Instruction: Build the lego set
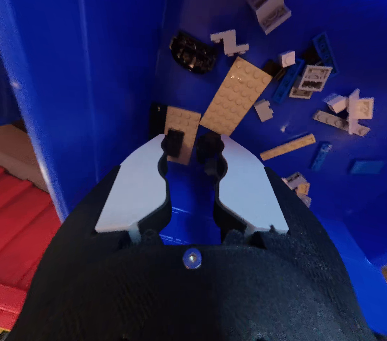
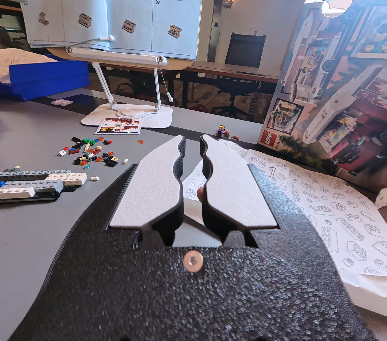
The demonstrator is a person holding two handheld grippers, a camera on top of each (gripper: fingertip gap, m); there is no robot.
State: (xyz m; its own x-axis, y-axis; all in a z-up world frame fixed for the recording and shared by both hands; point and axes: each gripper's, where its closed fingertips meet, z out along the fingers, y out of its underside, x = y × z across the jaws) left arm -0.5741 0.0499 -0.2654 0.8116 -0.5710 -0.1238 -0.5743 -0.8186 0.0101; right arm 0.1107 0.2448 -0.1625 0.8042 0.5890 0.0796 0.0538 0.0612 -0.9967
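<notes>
The left claw [image 1: 193, 143] reaches into a blue bin [image 1: 100, 58] of loose pieces, its jaws apart with a clear gap between the tips. Straight ahead of that gap lies a small tan plate [image 1: 182, 121], its long axis running nearly along the claw's line of reach and away from it. The left tip overlaps the plate's near end; whether it touches cannot be told. A larger tan plate [image 1: 238, 96] lies just beside it to the right, tilted up and rightward, the two nearly meeting at a corner. A black piece [image 1: 192, 54] sits farther ahead, by the bin wall.

The right claw [image 2: 191, 142] hangs over the desk [image 2: 31, 142], well away from the bin — jaws apart by a narrow gap, holding nothing. The part-built model [image 2: 41, 182] lies off to its left, near scattered small pieces [image 2: 92, 153]; the manual [image 2: 111, 14] stands on a stand behind.

So the left claw is the nearer one, by far. My guess is that the small plate is the target, and since its narrow width spans the gap, a short push forward should bracket it.
</notes>
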